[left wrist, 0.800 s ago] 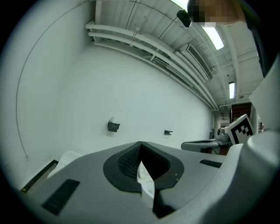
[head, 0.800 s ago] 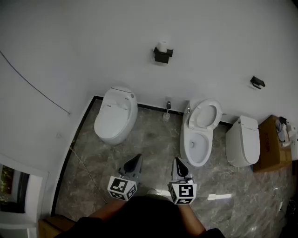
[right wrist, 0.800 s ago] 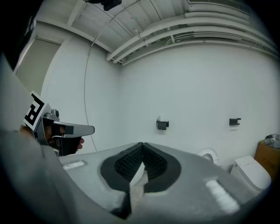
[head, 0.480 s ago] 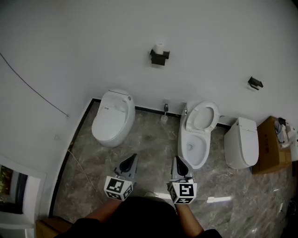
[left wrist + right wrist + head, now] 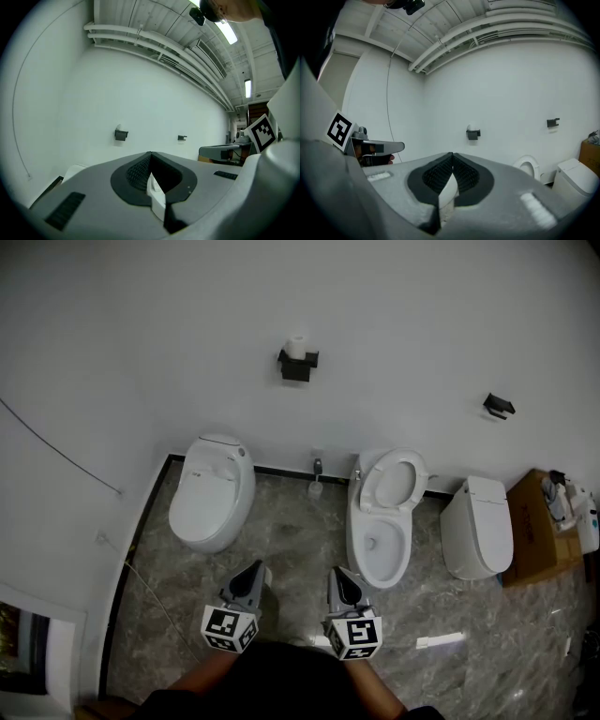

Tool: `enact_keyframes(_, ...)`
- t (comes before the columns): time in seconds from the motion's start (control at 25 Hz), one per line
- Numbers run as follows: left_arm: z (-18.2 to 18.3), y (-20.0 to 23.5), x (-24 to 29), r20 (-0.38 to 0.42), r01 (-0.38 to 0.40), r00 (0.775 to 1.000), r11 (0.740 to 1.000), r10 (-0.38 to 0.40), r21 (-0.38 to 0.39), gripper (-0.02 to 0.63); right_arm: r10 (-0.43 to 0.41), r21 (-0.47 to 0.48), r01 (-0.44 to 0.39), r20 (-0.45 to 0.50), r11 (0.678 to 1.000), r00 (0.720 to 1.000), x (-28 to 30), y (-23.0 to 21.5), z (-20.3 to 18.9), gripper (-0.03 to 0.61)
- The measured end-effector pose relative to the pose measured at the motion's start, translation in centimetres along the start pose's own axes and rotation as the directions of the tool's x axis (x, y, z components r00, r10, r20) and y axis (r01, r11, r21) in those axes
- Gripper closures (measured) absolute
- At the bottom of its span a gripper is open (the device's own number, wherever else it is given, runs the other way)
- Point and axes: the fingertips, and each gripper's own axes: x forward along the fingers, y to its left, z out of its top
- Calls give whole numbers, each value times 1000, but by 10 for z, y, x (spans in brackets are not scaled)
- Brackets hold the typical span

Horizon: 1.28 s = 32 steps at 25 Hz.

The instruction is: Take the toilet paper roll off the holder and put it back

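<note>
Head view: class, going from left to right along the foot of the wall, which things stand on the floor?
left toilet → toilet brush → middle toilet → right toilet → box

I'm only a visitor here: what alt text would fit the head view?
Seen from above, a person holds the left gripper and right gripper, both shut and empty, over a marbled floor, facing a white wall where a toilet paper roll sits on a black holder. Below stand three white toilets, the middle toilet with its lid raised.
</note>
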Motion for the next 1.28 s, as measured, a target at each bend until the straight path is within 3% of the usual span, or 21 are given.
enact_keyframes(0.32, -1, 33, 85, -8, 68, 998, 997, -68, -21, 603, -21, -10, 21, -36, 1000, 999, 74, -28, 1, 580)
enact_keyframes(0.76, 28, 148, 228, -41, 79, 996, 996, -80, -29, 603, -8, -29, 5, -88, 1000, 996, 264, -67, 36, 580)
enact_keyframes(1.04, 62, 212, 312, -39, 142, 989, 989, -144, -47, 603, -64, -21, 63, -50, 998, 997, 368, -88, 68, 580)
enact_keyframes(1.28, 77, 245, 368, -34, 214, 976, 977, -215, -19, 603, -105, 37, 110, -103, 993, 989, 413, -102, 57, 580)
